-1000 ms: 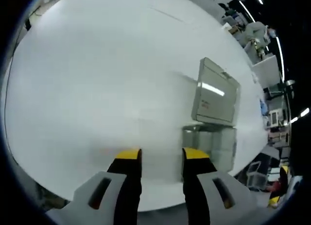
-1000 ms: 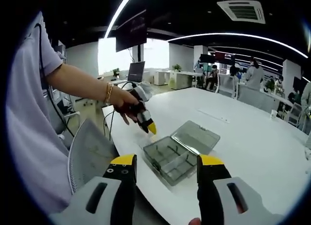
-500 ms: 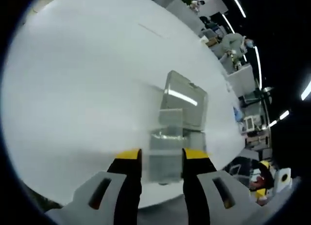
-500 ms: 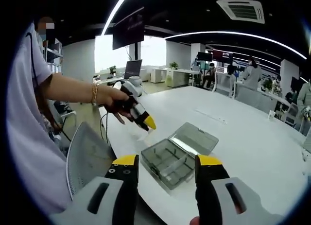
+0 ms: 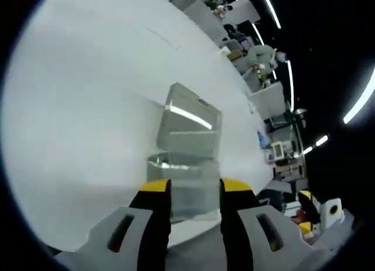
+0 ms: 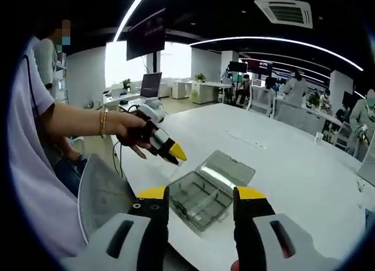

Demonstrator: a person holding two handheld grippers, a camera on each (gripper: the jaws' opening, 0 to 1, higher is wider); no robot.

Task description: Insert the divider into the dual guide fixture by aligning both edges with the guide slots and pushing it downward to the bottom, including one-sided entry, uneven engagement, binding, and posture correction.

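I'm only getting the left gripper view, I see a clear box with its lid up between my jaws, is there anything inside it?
Observer: In the right gripper view the clear box shows thin dividers standing in its compartments; I can't make out any loose parts.
Operator: Where's my left gripper relative to it?
Observer: The left gripper hangs above the table just off the box's corner nearest the person, touching nothing, its yellow tips close together.
Operator: And the right one?
Observer: The right gripper is open and empty, on the near side of the box.
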